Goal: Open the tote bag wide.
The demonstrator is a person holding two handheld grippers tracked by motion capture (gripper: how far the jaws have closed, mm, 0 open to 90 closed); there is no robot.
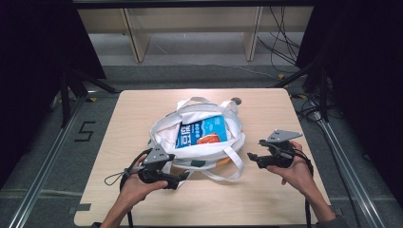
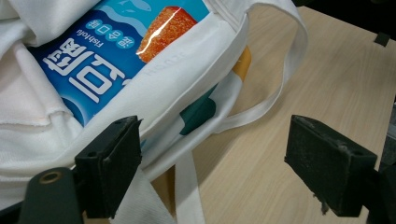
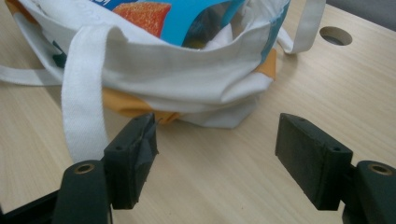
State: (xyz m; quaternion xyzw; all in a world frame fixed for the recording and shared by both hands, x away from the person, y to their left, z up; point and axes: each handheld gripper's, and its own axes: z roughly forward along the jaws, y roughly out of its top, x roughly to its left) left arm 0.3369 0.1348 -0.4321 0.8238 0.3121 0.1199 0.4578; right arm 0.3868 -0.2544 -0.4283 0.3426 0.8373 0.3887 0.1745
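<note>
A white tote bag (image 1: 199,137) lies mid-table (image 1: 266,199), a blue fish-tofu packet (image 1: 202,130) in its mouth. Left gripper (image 1: 178,180) at 7 o'clock, right gripper (image 1: 253,156) at 4 — both spread wide, gripping nothing. 1 strap (image 3: 84,88) droops before the right one.

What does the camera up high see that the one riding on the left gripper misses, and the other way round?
High view alone: both hands, the right gripper, the whole pale wooden table, the floor beyond. Left gripper view alone: its own open black jaws close up, one against the white cloth tote bag, and teal and orange prints on it. Shared: bag, blue fish-tofu packet.
</note>
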